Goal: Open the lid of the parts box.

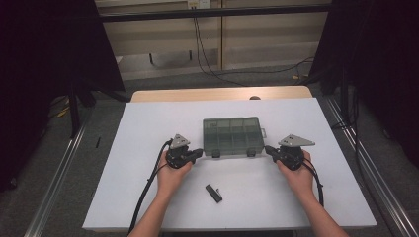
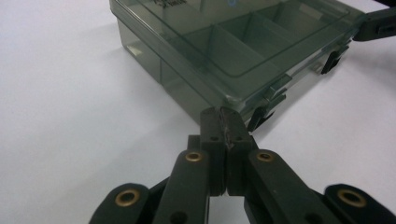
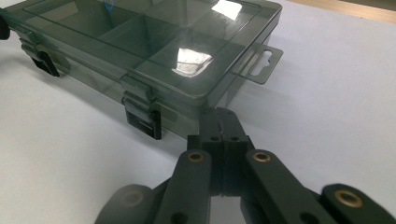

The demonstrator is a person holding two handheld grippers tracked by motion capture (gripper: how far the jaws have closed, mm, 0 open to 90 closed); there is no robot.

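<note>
A smoky-clear compartment box (image 1: 232,137) with its lid closed lies mid-table, two dark latches on its near side. My left gripper (image 1: 200,152) rests on the white sheet just off the box's near left corner, jaws shut with nothing between them. In the left gripper view the shut tips (image 2: 223,114) almost touch the box (image 2: 224,51) near a latch (image 2: 268,100). My right gripper (image 1: 267,148) sits off the near right corner, also shut and empty. In the right gripper view its tips (image 3: 223,113) stand close to the box (image 3: 154,46), right of a latch (image 3: 142,116).
A small black bar-shaped part (image 1: 214,193) lies on the white sheet (image 1: 148,187) between the person's forearms. A hang tab (image 3: 261,63) juts from the box's right end. Cables trail from both grippers toward the near edge. Black drapes and metal rails flank the table.
</note>
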